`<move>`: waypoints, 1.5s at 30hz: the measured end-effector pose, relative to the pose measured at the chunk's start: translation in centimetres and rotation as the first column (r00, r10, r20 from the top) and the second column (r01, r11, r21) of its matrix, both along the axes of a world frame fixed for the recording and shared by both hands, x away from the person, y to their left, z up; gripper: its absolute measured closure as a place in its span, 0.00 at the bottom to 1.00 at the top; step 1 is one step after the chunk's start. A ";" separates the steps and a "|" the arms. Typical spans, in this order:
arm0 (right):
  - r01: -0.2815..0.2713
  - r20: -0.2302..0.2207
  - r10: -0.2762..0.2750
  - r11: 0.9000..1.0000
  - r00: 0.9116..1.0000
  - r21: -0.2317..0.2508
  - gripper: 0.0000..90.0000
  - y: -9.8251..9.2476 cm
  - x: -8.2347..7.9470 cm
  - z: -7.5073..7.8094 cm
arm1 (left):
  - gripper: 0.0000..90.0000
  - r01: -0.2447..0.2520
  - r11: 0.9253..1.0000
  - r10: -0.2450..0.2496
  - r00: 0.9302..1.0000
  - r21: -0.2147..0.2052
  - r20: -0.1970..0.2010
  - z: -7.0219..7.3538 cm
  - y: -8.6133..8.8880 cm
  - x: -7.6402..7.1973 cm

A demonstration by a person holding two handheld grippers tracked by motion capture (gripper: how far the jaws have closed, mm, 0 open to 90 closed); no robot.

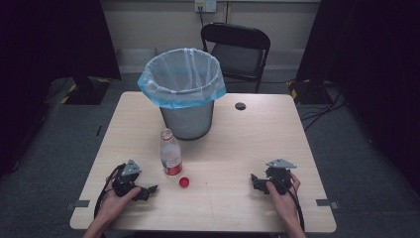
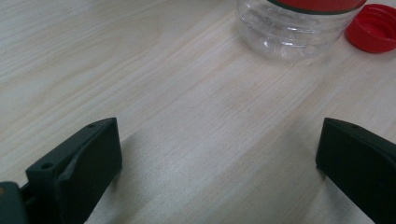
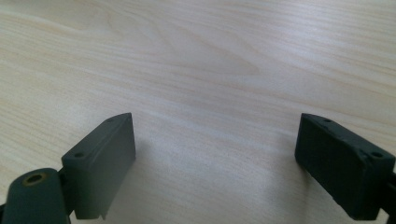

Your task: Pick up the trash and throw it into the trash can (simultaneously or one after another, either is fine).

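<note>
The clear plastic bottle (image 1: pixel 171 153) stands upright and uncapped a little left of the bench's middle, nearer the near edge than the far one, with its red cap (image 1: pixel 184 182) lying just beside it toward the near edge, apart from it. The likely step is a first grasp on one of these two. To do it well, the left claw (image 1: pixel 148 191), released with nothing between its jaws, should come in level at the bottle's labelled waist and close squarely across it. The bottle looks light and empty, so a nudge off centre could tip it. In the left gripper view the bottle's base (image 2: pixel 292 32) and the cap (image 2: pixel 373 28) lie ahead and to the right of the jaws. The right claw (image 1: pixel 255 182) rests released near the near right corner, over bare wood.

Count: one bottle, one cap, one lined bin (image 1: pixel 185 94) behind the bottle, two claws, one bench (image 1: pixel 257 144), one chair (image 1: pixel 237 49) beyond the far edge.
</note>
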State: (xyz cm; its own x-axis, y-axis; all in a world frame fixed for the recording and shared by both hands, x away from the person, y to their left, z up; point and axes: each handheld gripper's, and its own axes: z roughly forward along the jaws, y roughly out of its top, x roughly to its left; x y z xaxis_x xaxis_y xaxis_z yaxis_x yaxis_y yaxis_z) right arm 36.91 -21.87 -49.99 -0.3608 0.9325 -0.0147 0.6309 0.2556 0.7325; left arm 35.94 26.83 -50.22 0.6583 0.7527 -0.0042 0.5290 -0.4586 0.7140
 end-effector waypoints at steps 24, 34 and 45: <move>-0.028 -0.001 0.028 1.000 1.000 0.002 0.13 -0.3 0.0 0.0 | 0.19 -0.026 0.994 0.032 0.998 -0.108 0.058 1.4 1.5 -0.6; -0.028 -0.001 0.028 1.000 1.000 0.002 0.13 -0.3 0.0 0.0 | 0.18 0.026 0.975 0.000 0.993 -0.219 0.116 3.6 0.8 -1.2; -0.028 -0.001 0.028 1.000 1.000 0.002 0.13 -0.3 0.0 0.0 | 0.18 0.120 0.977 -0.092 0.983 -0.178 0.157 6.1 -1.7 0.4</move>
